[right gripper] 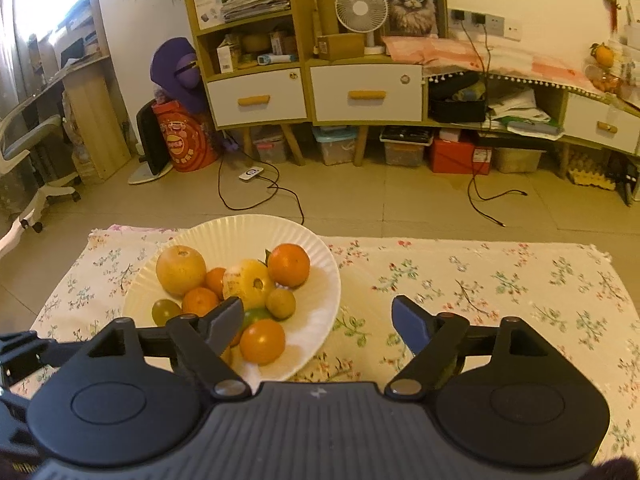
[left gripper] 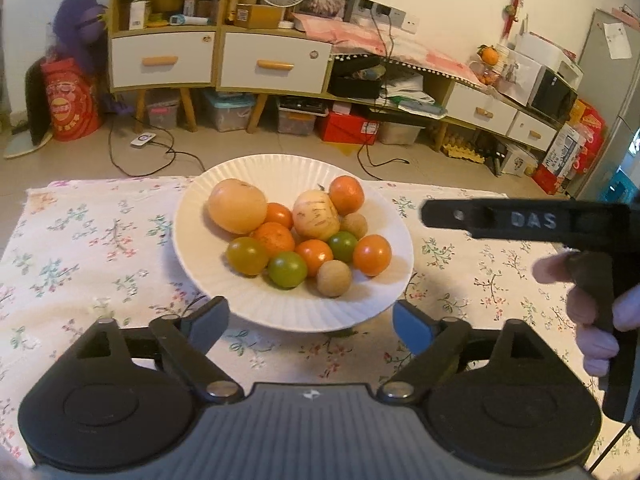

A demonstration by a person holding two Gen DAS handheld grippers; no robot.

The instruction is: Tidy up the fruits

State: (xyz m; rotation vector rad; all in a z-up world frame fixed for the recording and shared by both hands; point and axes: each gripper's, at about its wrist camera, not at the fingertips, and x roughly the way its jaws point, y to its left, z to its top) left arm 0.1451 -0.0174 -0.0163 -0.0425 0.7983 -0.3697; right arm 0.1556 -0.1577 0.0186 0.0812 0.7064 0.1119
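In the left wrist view, a white fluted ceramic plate [left gripper: 384, 300] is seen on the floral tablecloth [left gripper: 100, 240], heaped with round orange, green and tan fruits [left gripper: 296, 236]. The left gripper [left gripper: 310, 322] is spread wide and empty just before the rim. In the right wrist view, the right gripper [right gripper: 318, 322] is likewise spread wide, nothing held. The small fruits are judged light, smooth and prone to rolling; each is best taken across its middle, gently.
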